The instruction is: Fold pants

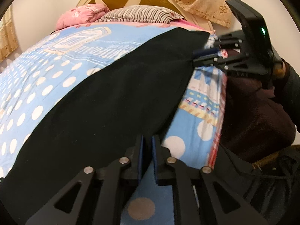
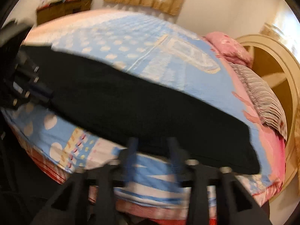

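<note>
The long black cloth pants (image 1: 105, 101) lie flat on the blue dotted bedsheet (image 1: 37, 86) between both grippers; left gripper (image 1: 148, 155) nearly clenched, empty; right gripper (image 2: 152, 151) released; folding barely begun

- The left gripper (image 1: 147, 140) is showing matte black linkage arms with triangular cut-outs and round silver pins at the joints.
- Its fingers (image 1: 140, 155) are wearing flat blue pads on their inner faces.
- The right gripper (image 1: 206, 53) is showing the same black links, silver pins and blue pads, with small pale lettering on one link.
- A black housing (image 1: 249, 18) above it is glowing with a small green light.
- The person is wearing a dark sleeve (image 1: 292, 80) and a dark maroon knit top (image 1: 258, 116).
- The right wrist view is blurring its own blue-padded fingers (image 2: 131, 153).
</note>
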